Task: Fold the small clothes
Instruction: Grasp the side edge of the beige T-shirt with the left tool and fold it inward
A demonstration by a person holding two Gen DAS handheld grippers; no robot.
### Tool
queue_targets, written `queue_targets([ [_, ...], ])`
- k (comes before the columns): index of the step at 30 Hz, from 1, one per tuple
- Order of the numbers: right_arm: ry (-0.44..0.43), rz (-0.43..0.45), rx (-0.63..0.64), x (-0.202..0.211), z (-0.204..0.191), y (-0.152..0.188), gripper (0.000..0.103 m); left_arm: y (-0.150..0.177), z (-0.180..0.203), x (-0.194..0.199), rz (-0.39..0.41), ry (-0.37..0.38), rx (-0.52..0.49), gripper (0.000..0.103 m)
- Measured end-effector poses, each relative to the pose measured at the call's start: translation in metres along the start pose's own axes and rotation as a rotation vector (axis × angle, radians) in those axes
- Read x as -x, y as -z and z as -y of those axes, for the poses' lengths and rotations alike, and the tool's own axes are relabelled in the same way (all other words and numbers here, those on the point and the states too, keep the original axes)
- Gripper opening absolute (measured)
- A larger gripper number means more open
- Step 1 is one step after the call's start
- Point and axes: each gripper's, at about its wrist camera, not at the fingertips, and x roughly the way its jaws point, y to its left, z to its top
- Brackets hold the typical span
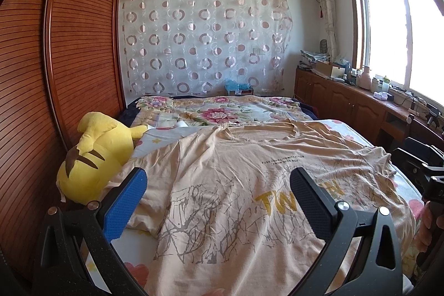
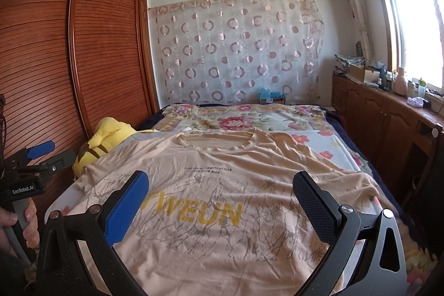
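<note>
Lying flat and face up on the floral bed point(image 2: 327, 142), the peach T-shirt point(image 2: 222, 185) has its collar at the far end, sleeves spread. Both the left gripper point(image 1: 217, 201) and right gripper point(image 2: 220, 205) hover above it, jaws wide and empty. Each should probably pinch a near hem corner, though the hem itself is cropped from view, then carry both evenly.

Print on the shirt, brand on a handle

The T-shirt point(image 2: 222, 201) reads "WEUN" in yellow, with "FROM UPON HIGH" in small dark letters above; the left tongs point(image 2: 45, 154) body carries "GenRobot.AI".
</note>
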Motion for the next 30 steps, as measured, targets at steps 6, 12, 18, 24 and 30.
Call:
queue_targets([
  [6,-0.032,-0.066,0.006,-0.019,0.003,0.007,0.103,0.008,-0.027,-0.02,-0.054,-0.023,0.022,0.103],
  [12,-0.069,-0.163,0.044,-0.05,-0.004,0.005,0.103,0.032,-0.054,-0.037,-0.122,-0.048,0.039,0.103],
  [18,-0.064,-0.224,0.087,-0.07,-0.011,-0.007,0.103,0.045,-0.09,-0.049,-0.153,-0.065,0.071,0.103],
  [24,-0.124,-0.24,0.106,-0.08,-0.02,-0.019,0.103,0.052,-0.123,-0.063,-0.206,-0.043,0.078,0.096],
  [30,-0.197,-0.26,0.145,-0.092,-0.023,-0.016,0.097,0.052,-0.158,-0.088,-0.273,-0.002,0.115,0.079],
])
